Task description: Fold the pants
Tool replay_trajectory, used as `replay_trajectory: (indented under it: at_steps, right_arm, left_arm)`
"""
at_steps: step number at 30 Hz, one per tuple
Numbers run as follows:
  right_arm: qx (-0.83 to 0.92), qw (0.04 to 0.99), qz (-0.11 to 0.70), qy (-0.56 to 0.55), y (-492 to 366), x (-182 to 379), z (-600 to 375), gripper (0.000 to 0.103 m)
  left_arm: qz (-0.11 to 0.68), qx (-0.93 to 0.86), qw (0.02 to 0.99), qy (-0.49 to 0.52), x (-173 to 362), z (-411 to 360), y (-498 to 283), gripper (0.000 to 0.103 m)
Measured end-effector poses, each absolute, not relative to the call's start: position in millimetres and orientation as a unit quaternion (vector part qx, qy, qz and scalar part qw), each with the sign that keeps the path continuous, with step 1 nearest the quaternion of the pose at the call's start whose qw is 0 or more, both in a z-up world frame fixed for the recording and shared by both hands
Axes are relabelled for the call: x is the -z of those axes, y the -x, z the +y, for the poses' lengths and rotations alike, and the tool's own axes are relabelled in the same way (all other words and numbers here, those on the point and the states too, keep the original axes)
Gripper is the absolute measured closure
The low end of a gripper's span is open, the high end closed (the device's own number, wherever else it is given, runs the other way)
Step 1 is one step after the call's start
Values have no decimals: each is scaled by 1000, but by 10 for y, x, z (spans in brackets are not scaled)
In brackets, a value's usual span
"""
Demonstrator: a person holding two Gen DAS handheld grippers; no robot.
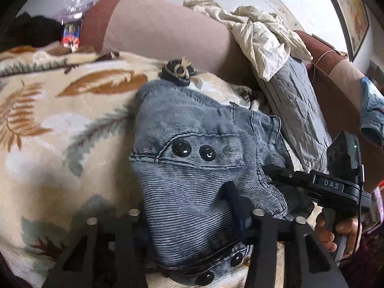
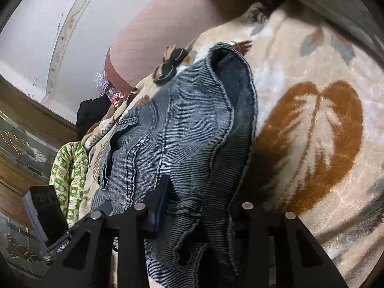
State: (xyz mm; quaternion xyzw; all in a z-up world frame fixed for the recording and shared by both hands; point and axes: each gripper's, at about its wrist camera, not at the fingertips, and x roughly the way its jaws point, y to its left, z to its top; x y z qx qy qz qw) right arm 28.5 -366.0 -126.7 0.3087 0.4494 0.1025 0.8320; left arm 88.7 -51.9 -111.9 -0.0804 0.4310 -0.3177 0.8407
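Note:
Blue-grey denim pants [image 1: 196, 129] with black round buttons lie bunched on a cream blanket [image 1: 60, 110] printed with leaves. My left gripper [image 1: 189, 199] is shut on a thick fold of the pants; the cloth fills the gap and hides the left finger. My right gripper [image 1: 336, 187] reaches in from the right edge, held by a hand, its fingertips buried in the pants' right side. In the right wrist view the pants [image 2: 187, 110] drape over my right gripper [image 2: 196, 192], which is shut on a gathered edge. The left gripper's body [image 2: 45, 216] shows at the lower left.
A pink bolster [image 1: 163, 28] runs along the far side of the blanket. A small dark hair accessory [image 1: 178, 72] lies just beyond the pants. A grey quilted pillow [image 1: 292, 110] and crumpled cream cloth [image 1: 261, 33] are at the right. A green patterned cloth [image 2: 72, 168] hangs off the bed's edge.

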Motion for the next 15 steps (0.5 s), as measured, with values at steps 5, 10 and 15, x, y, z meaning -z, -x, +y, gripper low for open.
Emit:
replay_trajectory:
  at_steps: [5, 10, 15]
  right_arm:
    - [-111, 855, 421, -283, -229, 1059, -3564, 70]
    - [-111, 867, 411, -259, -191, 958, -3462, 71]
    - [-124, 887, 383, -227, -152, 760, -3277, 71]
  left_arm:
    - [416, 320, 848, 67, 1014, -522, -850, 61]
    - [392, 318, 861, 64, 835, -443, -823, 63]
    - [361, 311, 877, 68, 612, -309, -807, 63]
